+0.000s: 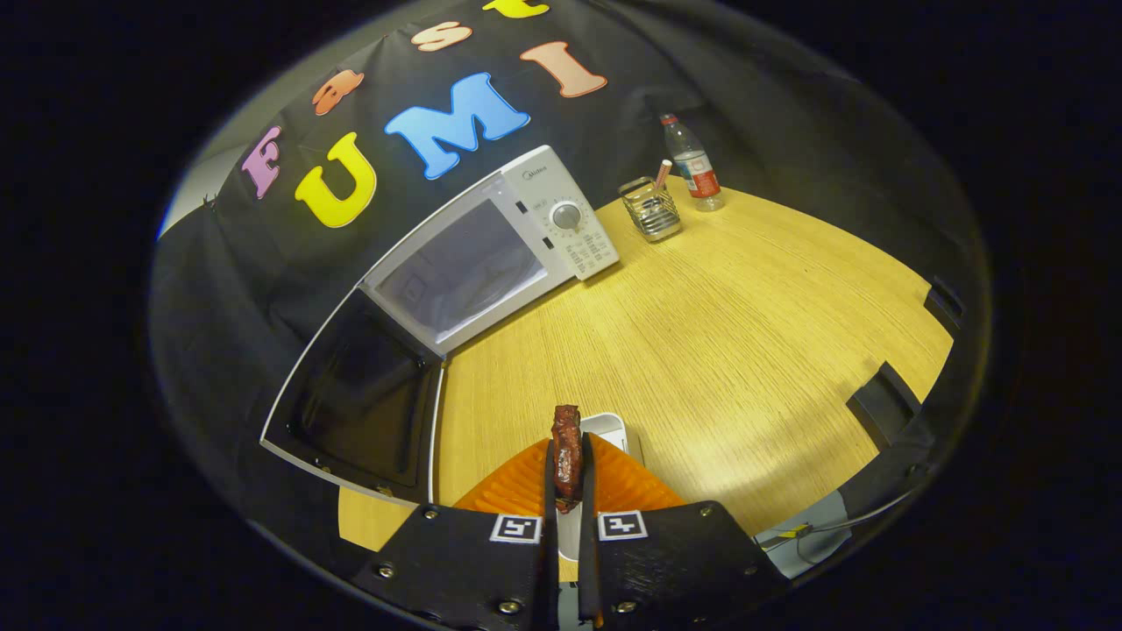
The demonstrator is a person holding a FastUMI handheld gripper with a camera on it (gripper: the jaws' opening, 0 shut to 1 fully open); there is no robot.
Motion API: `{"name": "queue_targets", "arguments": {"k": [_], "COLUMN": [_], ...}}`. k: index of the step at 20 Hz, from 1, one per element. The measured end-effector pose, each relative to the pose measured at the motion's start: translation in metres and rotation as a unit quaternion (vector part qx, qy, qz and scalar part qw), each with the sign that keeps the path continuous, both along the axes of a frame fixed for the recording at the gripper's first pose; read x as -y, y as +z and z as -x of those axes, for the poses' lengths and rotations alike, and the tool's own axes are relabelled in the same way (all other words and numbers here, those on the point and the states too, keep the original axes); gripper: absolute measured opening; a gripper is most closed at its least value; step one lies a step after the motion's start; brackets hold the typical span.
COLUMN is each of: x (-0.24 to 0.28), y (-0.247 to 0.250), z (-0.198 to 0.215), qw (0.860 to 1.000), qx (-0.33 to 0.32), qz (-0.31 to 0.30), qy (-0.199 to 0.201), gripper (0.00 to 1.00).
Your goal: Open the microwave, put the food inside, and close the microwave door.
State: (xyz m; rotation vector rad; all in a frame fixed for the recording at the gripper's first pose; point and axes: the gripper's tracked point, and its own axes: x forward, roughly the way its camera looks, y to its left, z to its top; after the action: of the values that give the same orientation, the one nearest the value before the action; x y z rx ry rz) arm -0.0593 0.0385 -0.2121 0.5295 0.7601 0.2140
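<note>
Wooden table (745, 333) carrying everything. Microwave (491, 250) against the booth wall, door (359, 407) swung wide open toward the fingers, ready to take food. Short of the microwave, an orange ridged tray (631, 486), likely the food's source. Right of the microwave, wire basket (651, 210), then water bottle (692, 166). Gripper (568, 464) pinched tight on the dark red food piece (567, 447), raised above the tray, well apart from the microwave.
</note>
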Motion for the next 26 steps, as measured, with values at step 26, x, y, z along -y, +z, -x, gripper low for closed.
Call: {"name": "queue_targets", "arguments": {"k": [26], "x": [-0.140], "y": [0.072], "z": [-0.195], "qw": [0.985], "qx": [0.159], "qz": [-0.036], "qy": [0.049], "gripper": [0.09]}}
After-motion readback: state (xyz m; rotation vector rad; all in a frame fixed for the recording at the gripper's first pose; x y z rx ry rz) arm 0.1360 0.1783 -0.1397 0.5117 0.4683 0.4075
